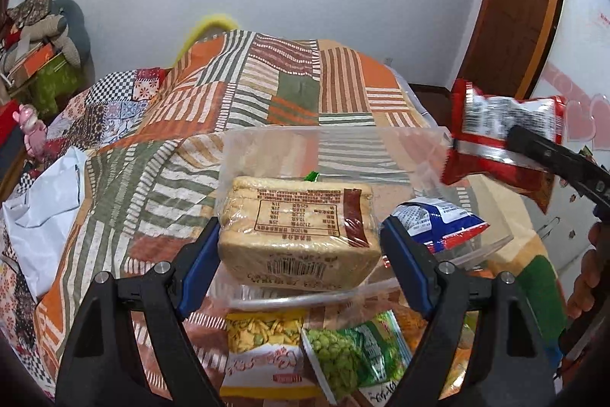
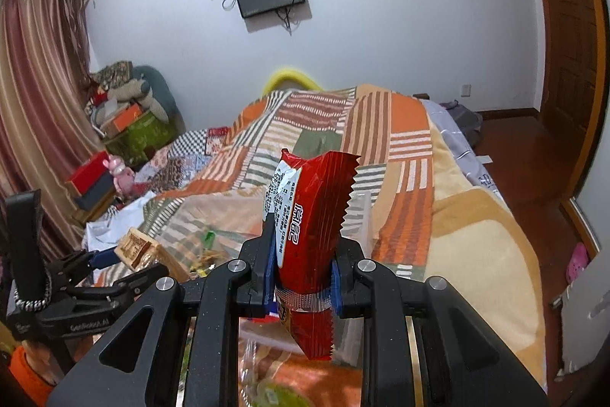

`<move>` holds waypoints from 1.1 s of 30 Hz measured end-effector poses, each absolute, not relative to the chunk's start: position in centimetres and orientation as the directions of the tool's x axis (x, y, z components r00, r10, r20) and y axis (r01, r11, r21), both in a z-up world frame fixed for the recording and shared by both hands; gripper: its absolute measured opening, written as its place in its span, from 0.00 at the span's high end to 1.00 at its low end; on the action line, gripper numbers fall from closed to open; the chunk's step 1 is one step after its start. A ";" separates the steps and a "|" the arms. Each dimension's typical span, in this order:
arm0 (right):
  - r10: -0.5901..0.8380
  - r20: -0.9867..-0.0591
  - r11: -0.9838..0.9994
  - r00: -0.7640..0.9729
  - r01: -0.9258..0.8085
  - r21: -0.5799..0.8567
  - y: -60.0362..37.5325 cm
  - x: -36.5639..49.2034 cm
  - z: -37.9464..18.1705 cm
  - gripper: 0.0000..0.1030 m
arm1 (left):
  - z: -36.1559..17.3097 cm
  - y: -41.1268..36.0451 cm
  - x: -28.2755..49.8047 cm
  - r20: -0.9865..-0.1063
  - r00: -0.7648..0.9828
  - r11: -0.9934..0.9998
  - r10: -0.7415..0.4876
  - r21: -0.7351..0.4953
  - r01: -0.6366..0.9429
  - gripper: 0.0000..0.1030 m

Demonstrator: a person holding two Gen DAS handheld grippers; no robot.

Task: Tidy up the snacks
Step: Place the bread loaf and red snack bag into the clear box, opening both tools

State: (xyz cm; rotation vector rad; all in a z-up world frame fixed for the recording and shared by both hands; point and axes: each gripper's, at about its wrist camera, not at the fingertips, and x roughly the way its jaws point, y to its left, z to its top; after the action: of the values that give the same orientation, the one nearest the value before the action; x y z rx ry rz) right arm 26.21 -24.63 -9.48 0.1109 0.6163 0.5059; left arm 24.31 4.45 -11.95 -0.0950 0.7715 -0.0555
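Observation:
My left gripper [image 1: 299, 246] is shut on a tan wrapped bread pack [image 1: 301, 235] and holds it above a clear plastic box [image 1: 343, 140] on the bed. It also shows in the right wrist view [image 2: 139, 248]. My right gripper [image 2: 303, 254] is shut on a red snack packet [image 2: 312, 216], held upright in the air. The same packet [image 1: 503, 136] shows at the right of the left wrist view, above the box's right side. A blue and white packet [image 1: 442, 220] lies in the box. A yellow packet [image 1: 263, 342] and a green pea packet [image 1: 350, 353] lie below my left gripper.
A striped patchwork blanket [image 1: 267, 82] covers the bed. A white plastic bag [image 1: 42, 212] lies at the bed's left. Boxes and a pink toy [image 2: 122, 174] stand by the curtain on the left. A wooden door [image 2: 568, 25] and wood floor are on the right.

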 end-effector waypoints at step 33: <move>0.455 -0.610 0.877 0.649 -0.445 0.181 -24.4 25.4 -9.3 0.44 | -10.6 5.3 21.5 -0.694 0.717 0.996 -0.067 -0.091 0.005 0.09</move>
State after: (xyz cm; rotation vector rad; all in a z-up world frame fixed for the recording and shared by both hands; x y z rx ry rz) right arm 25.41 -24.36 -9.34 0.0151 0.6977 0.5114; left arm 21.45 5.26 -10.61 -0.0841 0.7708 -0.0402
